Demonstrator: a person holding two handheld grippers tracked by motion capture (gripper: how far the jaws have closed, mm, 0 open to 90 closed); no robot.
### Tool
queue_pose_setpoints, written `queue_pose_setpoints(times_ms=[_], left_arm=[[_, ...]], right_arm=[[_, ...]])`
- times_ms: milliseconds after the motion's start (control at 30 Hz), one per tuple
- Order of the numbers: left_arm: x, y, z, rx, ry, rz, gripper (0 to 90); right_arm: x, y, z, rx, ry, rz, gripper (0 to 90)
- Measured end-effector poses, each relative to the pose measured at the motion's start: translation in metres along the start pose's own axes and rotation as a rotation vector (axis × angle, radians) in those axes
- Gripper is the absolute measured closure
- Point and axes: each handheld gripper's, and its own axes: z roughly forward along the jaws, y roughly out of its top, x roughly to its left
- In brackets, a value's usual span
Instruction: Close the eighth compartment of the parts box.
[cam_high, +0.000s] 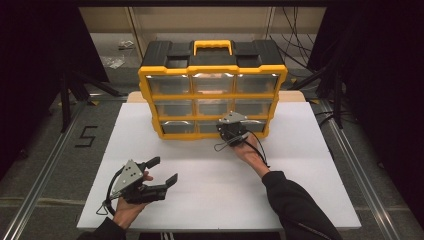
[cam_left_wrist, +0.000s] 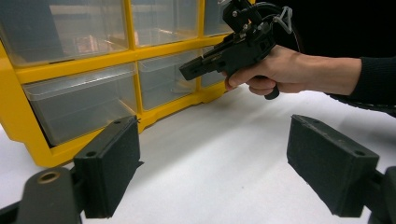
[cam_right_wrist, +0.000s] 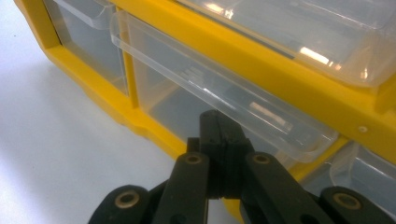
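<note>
A yellow and black organizer (cam_high: 212, 70) with clear plastic drawers stands at the back of the white board (cam_high: 300, 165). My right gripper (cam_high: 225, 126) is at its bottom row, in front of the middle drawer (cam_high: 207, 127). In the right gripper view the right gripper (cam_right_wrist: 219, 121) has its jaws pressed together with nothing between them, and the tips sit just under that drawer's clear lip (cam_right_wrist: 210, 88). My left gripper (cam_high: 165, 170) rests low at the front left, open and holding nothing. In its own view the left gripper (cam_left_wrist: 215, 163) faces the organizer's yellow frame (cam_left_wrist: 18, 121) and the right gripper (cam_left_wrist: 187, 72).
The organizer has three rows of clear drawers under a black lid with a yellow handle (cam_high: 212, 47). Bare white board lies between the two hands and to the right. Dark stands and cables flank the table on both sides.
</note>
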Motion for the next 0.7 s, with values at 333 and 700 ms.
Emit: queue_pose_setpoints(times_ms=[333,700], left_arm=[[0.0001,0.0001,-0.0005,-0.002,0.004,-0.002,17.0],[0.0003,-0.0001,-0.0006,0.0,0.005,0.0,17.0]], right_arm=[[0.0013,0.001,0.0015,-0.002,0.006,-0.002,90.0],[0.003,0.0008,-0.001,0.007,0.015,0.01,90.0]])
